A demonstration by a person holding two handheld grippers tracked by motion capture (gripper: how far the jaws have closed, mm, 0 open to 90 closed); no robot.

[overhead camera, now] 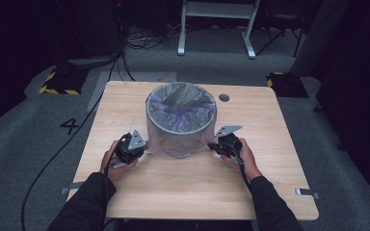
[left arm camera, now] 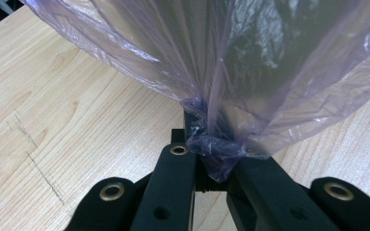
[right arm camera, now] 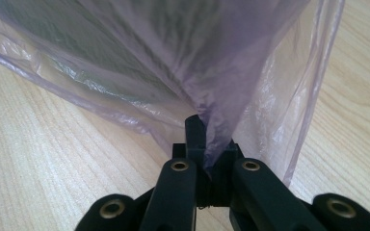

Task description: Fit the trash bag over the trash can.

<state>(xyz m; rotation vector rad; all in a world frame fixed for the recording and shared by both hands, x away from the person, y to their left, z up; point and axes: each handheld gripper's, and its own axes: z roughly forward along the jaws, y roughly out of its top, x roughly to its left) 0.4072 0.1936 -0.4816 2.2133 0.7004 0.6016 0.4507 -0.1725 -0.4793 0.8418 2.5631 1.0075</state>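
A round dark bin [overhead camera: 181,122] stands on the wooden table [overhead camera: 125,101], lined with a thin purple plastic bag [overhead camera: 173,142] that drapes down over its outside. My left gripper [overhead camera: 142,147] is at the bin's lower left, shut on a bunched fold of the bag [left arm camera: 212,154]. At the bin's lower right, my right gripper [overhead camera: 213,145] is shut on the bag's film [right arm camera: 212,139]. Both pinched folds hang low, close to the tabletop. A person's hands in dark sleeves hold both grippers.
A small round hole [overhead camera: 224,97] lies in the table behind the bin on the right. A white frame [overhead camera: 217,29] stands on the grey floor beyond the table. Cables [overhead camera: 53,159] trail on the floor at left.
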